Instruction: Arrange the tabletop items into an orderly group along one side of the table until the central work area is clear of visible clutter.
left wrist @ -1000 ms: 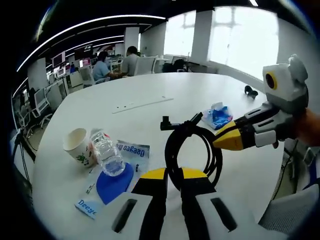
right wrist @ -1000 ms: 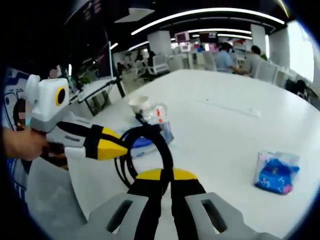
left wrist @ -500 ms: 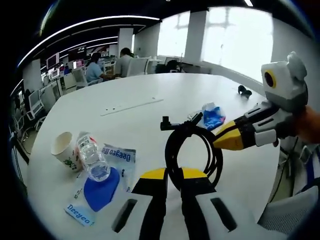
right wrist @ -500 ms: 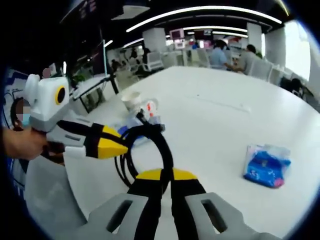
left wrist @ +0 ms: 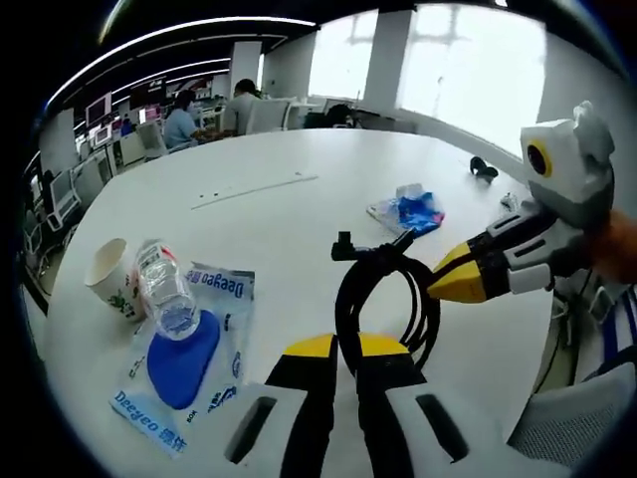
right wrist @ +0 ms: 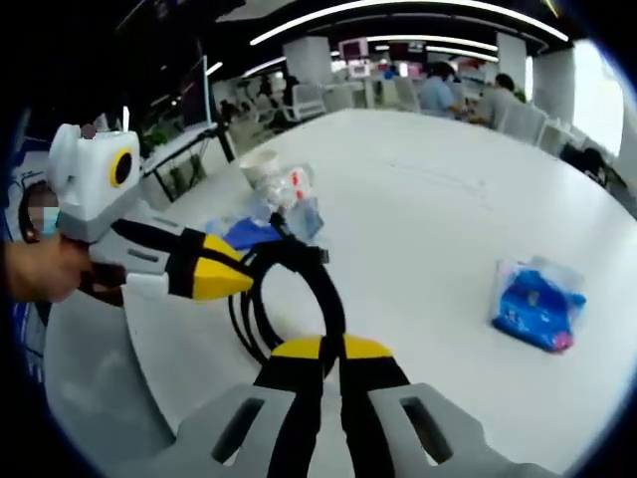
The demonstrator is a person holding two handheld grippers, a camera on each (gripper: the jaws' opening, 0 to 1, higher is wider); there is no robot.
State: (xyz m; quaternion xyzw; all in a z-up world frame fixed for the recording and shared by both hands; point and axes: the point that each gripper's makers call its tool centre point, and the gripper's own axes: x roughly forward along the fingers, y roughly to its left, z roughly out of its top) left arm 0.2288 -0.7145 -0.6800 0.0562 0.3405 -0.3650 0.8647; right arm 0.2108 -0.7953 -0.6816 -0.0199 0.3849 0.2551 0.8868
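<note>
A coiled black cable (left wrist: pixel 383 299) hangs above the white table (left wrist: pixel 289 239), held from two sides. My left gripper (left wrist: pixel 336 347) is shut on the coil's near edge. My right gripper (left wrist: pixel 443 284) comes in from the right, shut on the coil's far side. In the right gripper view the cable (right wrist: pixel 299 289) loops between my right gripper (right wrist: pixel 333 349) and the left gripper (right wrist: pixel 239 282). At the left lie a paper cup (left wrist: pixel 107 289), a toppled clear bottle (left wrist: pixel 164 299) and a blue-and-white packet (left wrist: pixel 184 358). A blue tissue pack (left wrist: pixel 413 211) lies further back.
A thin white strip (left wrist: pixel 254 189) lies across the table's middle, and a small black object (left wrist: pixel 485 169) sits near the far right edge. People sit at desks beyond the table. The tissue pack (right wrist: pixel 537 304) lies alone at the right in the right gripper view.
Both grippers keep their hold on the cable. Both cameras have shifted and tilted down a little, so the cup, bottle and packet sit lower and further left in the left gripper view.
</note>
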